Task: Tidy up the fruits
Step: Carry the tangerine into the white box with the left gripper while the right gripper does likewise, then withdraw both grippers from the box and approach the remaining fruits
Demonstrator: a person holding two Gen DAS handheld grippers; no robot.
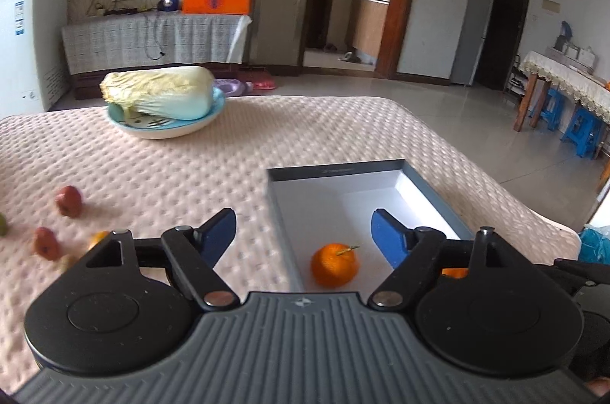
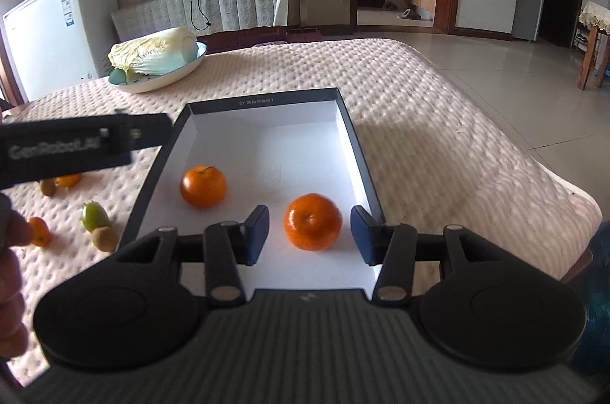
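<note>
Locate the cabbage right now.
In both wrist views the cabbage lies on a light blue plate at the table's far left, beyond the box.

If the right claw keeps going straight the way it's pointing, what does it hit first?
Probably the orange sitting between its open fingers, in the box; depth is hard to judge.

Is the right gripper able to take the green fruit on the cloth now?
Probably not directly: the right gripper sits over the box, straddling an orange, and the green fruit lies outside beyond the box wall.
</note>
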